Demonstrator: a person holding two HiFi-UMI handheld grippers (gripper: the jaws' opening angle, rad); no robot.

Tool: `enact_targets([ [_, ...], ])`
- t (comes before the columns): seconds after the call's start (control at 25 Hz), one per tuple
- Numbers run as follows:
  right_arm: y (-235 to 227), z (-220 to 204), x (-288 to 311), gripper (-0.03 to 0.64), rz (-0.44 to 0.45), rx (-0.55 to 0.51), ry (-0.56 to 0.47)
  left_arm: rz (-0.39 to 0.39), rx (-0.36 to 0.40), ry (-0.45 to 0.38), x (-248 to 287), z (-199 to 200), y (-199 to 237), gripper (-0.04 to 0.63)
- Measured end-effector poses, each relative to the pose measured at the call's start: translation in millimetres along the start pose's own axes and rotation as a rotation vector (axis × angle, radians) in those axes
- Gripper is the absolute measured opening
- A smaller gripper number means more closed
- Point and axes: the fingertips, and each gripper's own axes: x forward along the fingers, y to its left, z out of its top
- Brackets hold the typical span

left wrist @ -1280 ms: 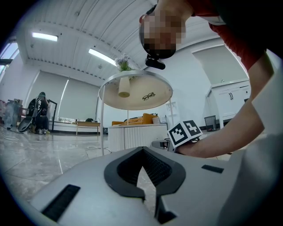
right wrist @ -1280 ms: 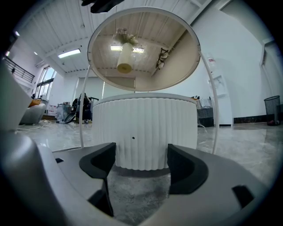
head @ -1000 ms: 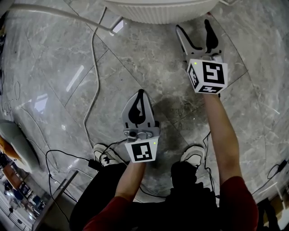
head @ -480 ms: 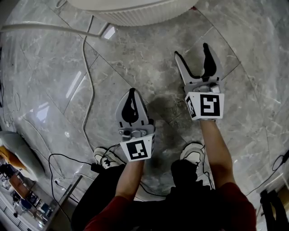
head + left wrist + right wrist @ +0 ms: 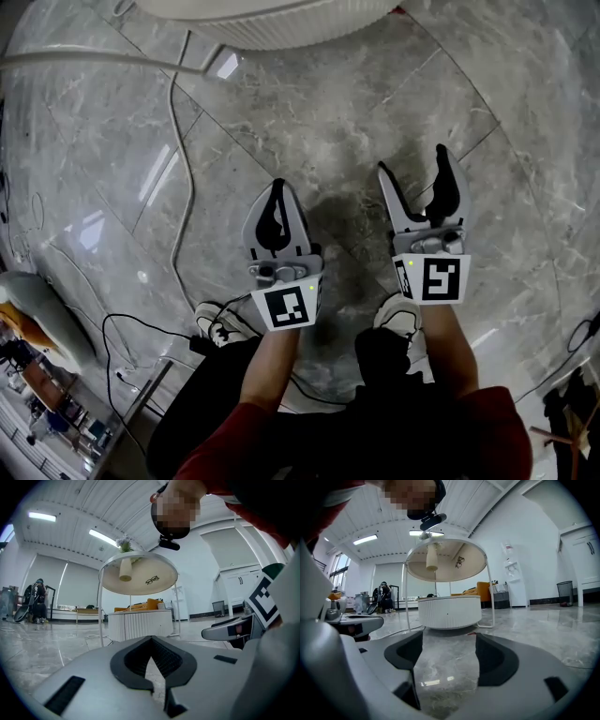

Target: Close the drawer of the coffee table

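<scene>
The round white coffee table (image 5: 281,23) with ribbed sides stands at the top of the head view; its low drum (image 5: 449,612) and upper round shelf (image 5: 445,560) show in the right gripper view, its drum (image 5: 139,624) in the left gripper view. No drawer front stands out from the ribbed side. My left gripper (image 5: 276,187) is shut with nothing in it, held over the marble floor. My right gripper (image 5: 412,161) is open and empty, about level with the left one. Both are well short of the table.
A white cable (image 5: 183,159) runs across the marble floor (image 5: 112,141) from the table toward black cords (image 5: 131,328) by the person's shoes (image 5: 217,323). A person with gear (image 5: 36,601) is far off at the left. A bin (image 5: 565,592) stands by the far wall.
My right gripper has drawn back from the table toward the person's body, still open. The left gripper stays shut and has hardly moved.
</scene>
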Motion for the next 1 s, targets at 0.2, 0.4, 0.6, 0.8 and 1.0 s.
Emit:
enact_targets([
  [0.2, 5.6, -2.9, -3.9, 0.351, 0.017, -0.004, 0.003, -0.009, 0.000, 0.006, -2.8, -1.2, -5.1, 0.012],
  [0.4, 8.1, -0.4, -5.1, 0.350, 0.028, -0.013, -0.011, -0.011, 0.001, 0.003, -2.5, -0.1, -7.0, 0.012],
  [0.6, 7.1, 3.6, -9.6, 0.212, 0.029, -0.026, -0.019, -0.010, -0.001, 0.005, -2.3, 0.5, -6.6, 0.012],
  [0.8, 4.4, 7.7, -9.3, 0.029, 0.014, -0.032, -0.025, -0.016, 0.004, -0.001, 0.0, 3.9, -5.2, 0.012],
  [1.0, 5.1, 10.6, -6.2, 0.023, 0.000, -0.050, -0.029, -0.040, 0.003, -0.005, 3.1, 7.4, -3.1, 0.012],
])
